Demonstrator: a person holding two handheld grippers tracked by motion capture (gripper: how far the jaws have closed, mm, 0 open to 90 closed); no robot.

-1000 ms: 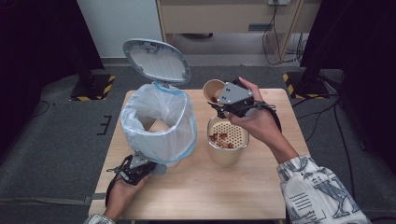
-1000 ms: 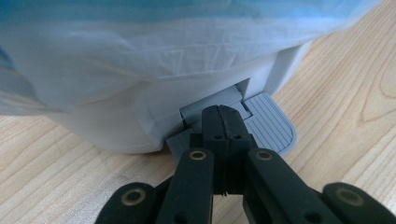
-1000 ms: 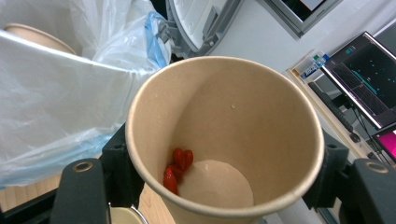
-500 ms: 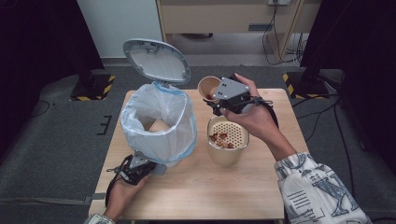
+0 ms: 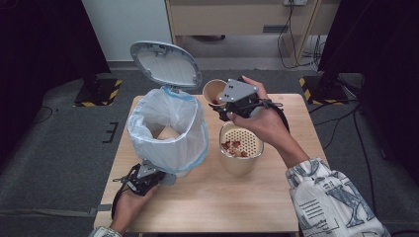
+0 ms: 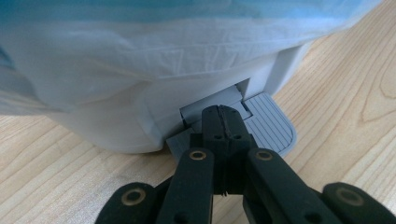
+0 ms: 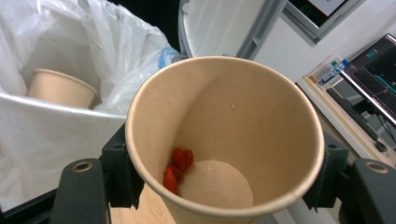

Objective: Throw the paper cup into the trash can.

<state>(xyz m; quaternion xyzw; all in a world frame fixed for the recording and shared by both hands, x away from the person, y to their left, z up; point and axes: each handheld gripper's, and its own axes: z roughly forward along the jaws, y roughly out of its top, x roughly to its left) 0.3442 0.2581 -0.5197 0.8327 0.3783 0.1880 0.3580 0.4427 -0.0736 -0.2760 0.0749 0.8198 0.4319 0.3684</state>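
Overhead, the right hand (image 5: 264, 121) reaches forward over the table (image 5: 276, 207), wrist turned so the right gripper (image 5: 232, 101) tips a paper cup (image 5: 214, 90) sideways, mouth toward the bin (image 5: 168, 133). Its jaws clamp the cup's sides; a few red bits (image 7: 177, 167) cling near the cup's bottom. Another cup (image 7: 60, 87) lies inside the bin's liner. The left hand (image 5: 129, 205) lies low at the near edge, its gripper (image 6: 223, 122) with jaws closed together, pressing on the bin's pedal (image 6: 268, 128). A strainer bowl (image 5: 240, 147) stands beside the bin.
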